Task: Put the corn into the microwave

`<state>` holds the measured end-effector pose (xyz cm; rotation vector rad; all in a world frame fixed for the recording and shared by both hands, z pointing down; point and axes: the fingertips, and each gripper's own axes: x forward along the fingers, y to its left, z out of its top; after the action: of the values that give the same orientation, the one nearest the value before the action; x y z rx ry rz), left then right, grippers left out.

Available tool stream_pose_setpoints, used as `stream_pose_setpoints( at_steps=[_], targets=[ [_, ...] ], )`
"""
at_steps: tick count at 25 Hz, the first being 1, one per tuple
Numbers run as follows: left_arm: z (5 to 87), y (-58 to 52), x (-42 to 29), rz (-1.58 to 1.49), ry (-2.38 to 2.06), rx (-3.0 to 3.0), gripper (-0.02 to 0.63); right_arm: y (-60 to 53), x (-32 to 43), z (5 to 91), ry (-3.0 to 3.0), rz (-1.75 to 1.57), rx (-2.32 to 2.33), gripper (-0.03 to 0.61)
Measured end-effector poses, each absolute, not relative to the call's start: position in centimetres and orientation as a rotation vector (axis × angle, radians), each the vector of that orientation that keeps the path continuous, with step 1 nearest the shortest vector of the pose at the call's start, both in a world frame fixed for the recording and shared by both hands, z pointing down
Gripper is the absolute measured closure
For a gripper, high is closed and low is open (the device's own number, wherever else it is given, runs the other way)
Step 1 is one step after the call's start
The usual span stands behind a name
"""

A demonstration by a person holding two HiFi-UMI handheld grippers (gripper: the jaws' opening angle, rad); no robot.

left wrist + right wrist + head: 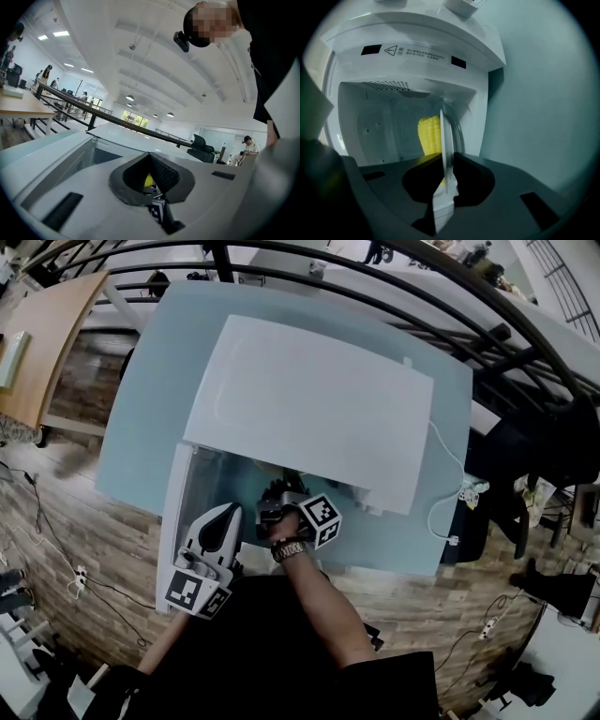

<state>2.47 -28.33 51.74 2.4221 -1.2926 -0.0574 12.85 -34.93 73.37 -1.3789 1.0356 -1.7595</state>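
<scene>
one microwave (pixel 309 409), door (pixel 172 521) open. right gripper (pixel 446 176) pinches plate (pixel 446 140) inside, yellow corn (pixel 429 136) on it. left gripper (pixel 150 157) jaws together.

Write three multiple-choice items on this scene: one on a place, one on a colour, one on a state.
1. Where is the corn?
A. on top of the microwave
B. in the microwave cavity
C. on the floor

2. What colour is the table?
A. light blue
B. red
C. black

3. How does the door stand?
A. shut
B. open
C. taken off

Key:
1. B, the right gripper view shows the corn within the cavity walls.
2. A, light blue shows all round the microwave.
3. B, the head view shows it swung out at the left.
</scene>
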Motion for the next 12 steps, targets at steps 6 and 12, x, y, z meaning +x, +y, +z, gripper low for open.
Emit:
stream_pose_setpoints(
  at_steps=[6, 12],
  targets=[
    [52.0, -28.4, 2.0, -0.062, -1.310, 2.408, 0.611, -35.4, 12.8, 73.6, 1.035, -1.759, -1.395, 0.538],
    [52.4, -28.6, 1.4, -0.057, -1.322, 2.400, 0.611, -35.9, 12.4, 74.0, 1.028, -1.823, -1.441, 0.538]
  ],
)
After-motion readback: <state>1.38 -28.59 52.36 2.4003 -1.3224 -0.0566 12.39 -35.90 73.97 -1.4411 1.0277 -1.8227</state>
